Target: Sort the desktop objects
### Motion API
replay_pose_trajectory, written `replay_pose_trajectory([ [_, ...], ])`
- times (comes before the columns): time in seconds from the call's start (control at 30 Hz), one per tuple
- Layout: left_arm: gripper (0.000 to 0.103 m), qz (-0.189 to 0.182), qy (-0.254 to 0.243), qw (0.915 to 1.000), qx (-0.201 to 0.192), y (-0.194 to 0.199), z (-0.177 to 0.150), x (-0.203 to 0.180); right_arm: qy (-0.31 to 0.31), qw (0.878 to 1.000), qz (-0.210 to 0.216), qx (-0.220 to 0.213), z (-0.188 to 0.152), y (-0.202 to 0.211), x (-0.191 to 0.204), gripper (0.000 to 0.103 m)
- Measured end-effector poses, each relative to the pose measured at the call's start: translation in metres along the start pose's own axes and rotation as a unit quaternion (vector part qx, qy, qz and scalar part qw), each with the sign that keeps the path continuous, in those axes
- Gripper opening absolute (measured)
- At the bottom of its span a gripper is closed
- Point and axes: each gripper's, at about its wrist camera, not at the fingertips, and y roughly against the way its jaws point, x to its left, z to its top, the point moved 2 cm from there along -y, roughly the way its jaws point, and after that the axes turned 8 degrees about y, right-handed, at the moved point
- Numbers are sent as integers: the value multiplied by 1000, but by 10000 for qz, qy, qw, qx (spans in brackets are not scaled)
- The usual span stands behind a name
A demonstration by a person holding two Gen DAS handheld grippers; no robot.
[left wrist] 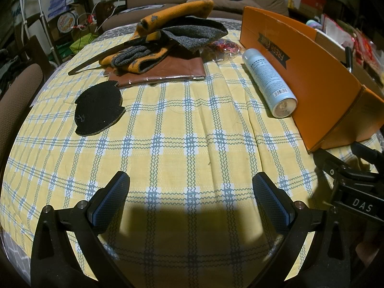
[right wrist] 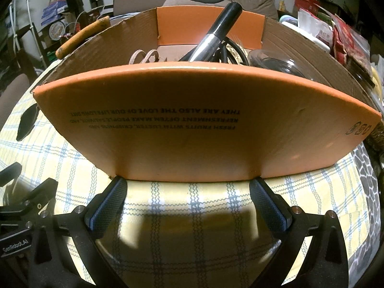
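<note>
Both grippers hang low over the yellow plaid cloth (left wrist: 192, 124) and neither has anything in it. The left gripper (left wrist: 191, 193) has its 2 fingers spread wide, bare cloth and its own shadow between the blue pads (left wrist: 109, 200). The right gripper (right wrist: 188, 200) is spread just as wide, its fingertips close up against the near wall of the orange box (right wrist: 192, 124), almost touching the bottom edge; I cannot tell if they do.

From the left side, the box (left wrist: 312, 76) stands to the right on the table. A pale blue spray can (left wrist: 268, 81) lies on its side just beside the long wall of the box, its base toward me. Out on the open cloth to the left lies a flat black pad (left wrist: 98, 109), well apart from the can. Farther back is a heap of orange and grey knitwear (left wrist: 172, 36) on top of a brown leather pouch (left wrist: 165, 72), with a black strip poking out to the left. A small bag of coloured rubber bands (left wrist: 223, 46) sits between that heap and the far corner of the box.

Looking over the box wall from the right side, things are already inside: a silver and black handle (right wrist: 216, 33) leaning up above the rim, black cable (right wrist: 230, 52) behind it, a beige cord (right wrist: 144, 56) at the left, and a dark glass lid (right wrist: 278, 64) at the right.
</note>
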Motion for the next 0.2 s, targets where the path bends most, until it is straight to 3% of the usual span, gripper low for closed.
replay_pose_trajectory([
  [0.2, 103, 55, -26, 10000, -14, 0, 0, 0, 9, 10000, -11, 6, 0, 0, 0, 103],
])
